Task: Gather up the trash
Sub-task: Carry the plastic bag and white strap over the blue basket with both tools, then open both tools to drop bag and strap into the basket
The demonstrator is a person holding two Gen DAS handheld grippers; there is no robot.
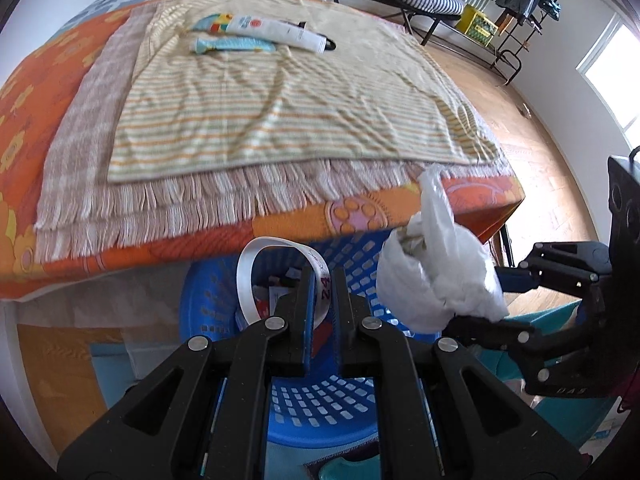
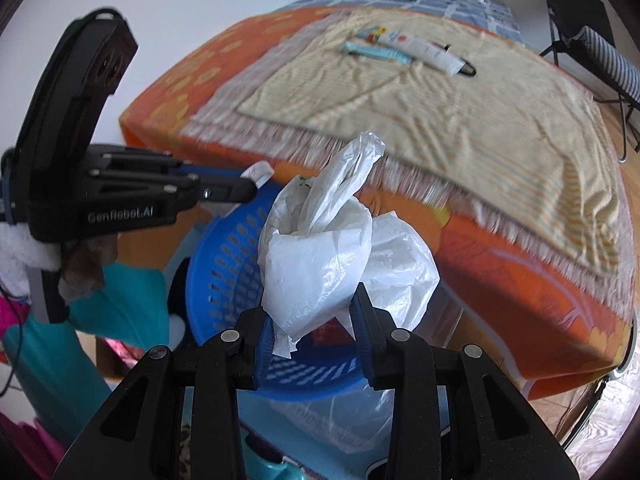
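While the white plastic bag (image 2: 320, 248) hung over the blue basket (image 2: 224, 256), the right gripper (image 2: 316, 332) had its jaws clamped on it. Beside it, the left gripper (image 1: 320, 296) pinched a white strip (image 1: 248, 276), jaws closed. Behind stood the bed (image 1: 280, 228) with a tube (image 1: 276, 28).

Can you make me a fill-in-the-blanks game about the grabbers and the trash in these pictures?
1. The right gripper is shut on a crumpled white plastic ____.
2. The left gripper pinches a white paper ____.
3. Both grippers hang over a ____ perforated basket.
4. A white tube lies on the ____ towel.

Missing words: bag; strip; blue; striped
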